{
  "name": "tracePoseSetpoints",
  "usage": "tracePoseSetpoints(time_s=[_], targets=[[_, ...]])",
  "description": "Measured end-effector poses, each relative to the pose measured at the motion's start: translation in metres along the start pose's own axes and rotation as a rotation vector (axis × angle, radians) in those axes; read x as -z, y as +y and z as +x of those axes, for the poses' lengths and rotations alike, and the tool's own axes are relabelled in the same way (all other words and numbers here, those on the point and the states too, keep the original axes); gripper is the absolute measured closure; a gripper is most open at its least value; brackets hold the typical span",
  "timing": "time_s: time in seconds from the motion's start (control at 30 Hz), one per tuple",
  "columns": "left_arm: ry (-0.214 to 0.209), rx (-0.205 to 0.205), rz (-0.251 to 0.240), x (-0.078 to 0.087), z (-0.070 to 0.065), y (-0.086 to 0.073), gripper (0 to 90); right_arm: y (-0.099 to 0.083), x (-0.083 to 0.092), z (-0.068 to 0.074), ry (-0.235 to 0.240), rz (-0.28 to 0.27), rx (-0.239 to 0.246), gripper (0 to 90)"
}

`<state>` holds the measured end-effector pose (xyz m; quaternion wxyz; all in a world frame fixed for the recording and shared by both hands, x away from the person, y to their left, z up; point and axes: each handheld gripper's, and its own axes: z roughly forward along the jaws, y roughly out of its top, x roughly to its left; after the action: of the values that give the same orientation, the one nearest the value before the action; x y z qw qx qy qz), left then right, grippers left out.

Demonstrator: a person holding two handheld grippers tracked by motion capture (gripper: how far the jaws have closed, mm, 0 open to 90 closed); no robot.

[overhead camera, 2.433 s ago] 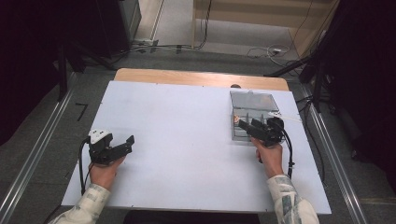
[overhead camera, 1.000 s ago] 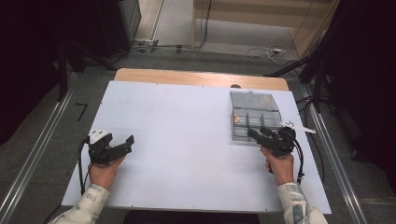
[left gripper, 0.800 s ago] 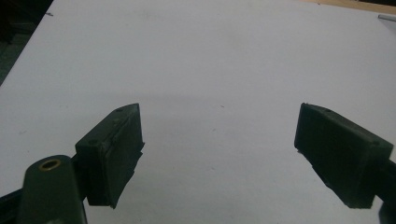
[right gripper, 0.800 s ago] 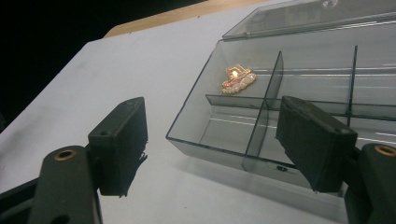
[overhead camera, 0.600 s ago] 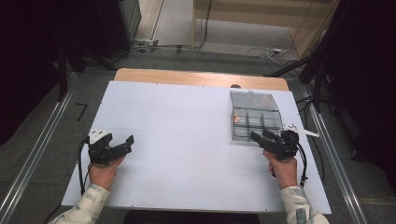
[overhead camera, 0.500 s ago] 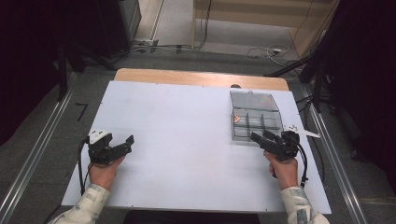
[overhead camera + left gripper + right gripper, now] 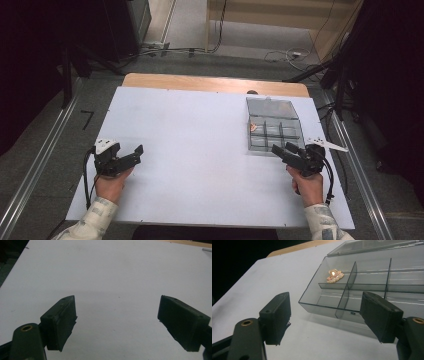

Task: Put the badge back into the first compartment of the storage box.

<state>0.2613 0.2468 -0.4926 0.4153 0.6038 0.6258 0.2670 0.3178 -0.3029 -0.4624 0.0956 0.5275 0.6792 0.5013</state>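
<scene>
Organizer box (image 7: 275,127) sits right of centre in the high view, just beyond the right gripper (image 7: 286,151) — jaws spread, empty. Left gripper (image 7: 131,155) — also spread — is way off at lower left.

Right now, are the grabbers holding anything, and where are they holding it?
Nothing is held. The left gripper and the right gripper are both open, with nothing between the jaws. The gold trinket lies in the clear box.

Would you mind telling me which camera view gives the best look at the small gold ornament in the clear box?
The right gripper view: the gold ornament lies close and sharp in a far corner compartment of the clear box. The high view shows it as a tiny orange speck. The left gripper view looks over the bare white table.
</scene>
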Motion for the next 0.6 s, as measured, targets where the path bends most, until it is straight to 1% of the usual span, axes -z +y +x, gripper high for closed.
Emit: tracePoseSetpoints(time_s=[0.23,0.6], targets=[[0.002,0.001,-0.001,0.000,0.000,0.000,15.7,-0.003,0.004,-0.001,-0.006,0.007,0.004,23.7],[0.003,0.003,0.000,0.001,0.001,0.000,15.7,-0.009,0.016,-0.012,-0.033,-0.001,-0.011,23.6]])
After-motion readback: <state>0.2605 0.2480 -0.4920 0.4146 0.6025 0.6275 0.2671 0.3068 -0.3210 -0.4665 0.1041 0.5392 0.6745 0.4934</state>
